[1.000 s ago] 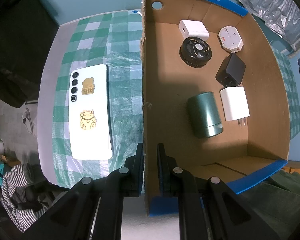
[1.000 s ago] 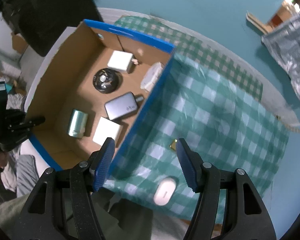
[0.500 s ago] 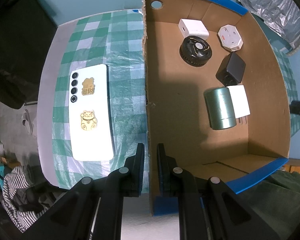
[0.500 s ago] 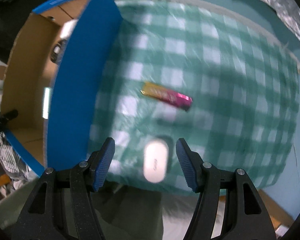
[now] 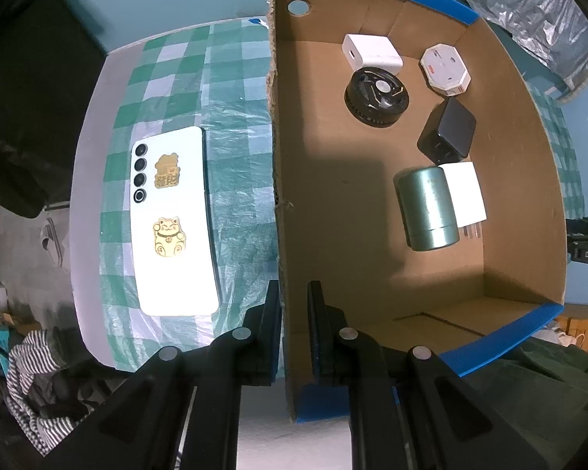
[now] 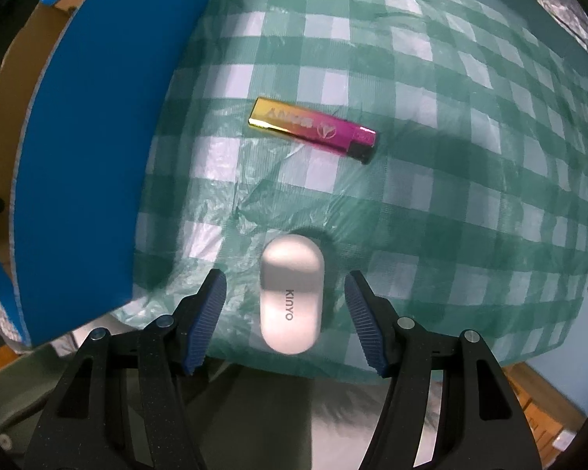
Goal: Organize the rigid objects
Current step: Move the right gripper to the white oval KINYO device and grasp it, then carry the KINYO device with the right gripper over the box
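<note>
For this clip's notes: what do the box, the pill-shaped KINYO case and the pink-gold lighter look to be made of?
Box: corrugated cardboard, matte brown inside, blue printed outside; a ragged fluted edge shows along one wall.
KINYO case: probably plastic, smooth satin white, with soft highlights and rounded moulded ends.
Lighter: a glossy shell with a mirror-like gold-to-pink gradient, likely metal or plated plastic; the look cannot settle which.

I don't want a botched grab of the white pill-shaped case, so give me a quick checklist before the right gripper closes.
1. White pill-shaped case lies between the right gripper's blue pads: ok.
2. Gaps on both sides, pads not touching: ok.
3. Case's long axis runs along the fingers, so the narrow width gets squeezed: ok.
4. Iridescent pink-gold lighter lies apart from the fingers: ok.
5. Left gripper clamped on the cardboard box's wall: ok.
6. Pads low enough to grip the case's sides: cannot tell.
</note>
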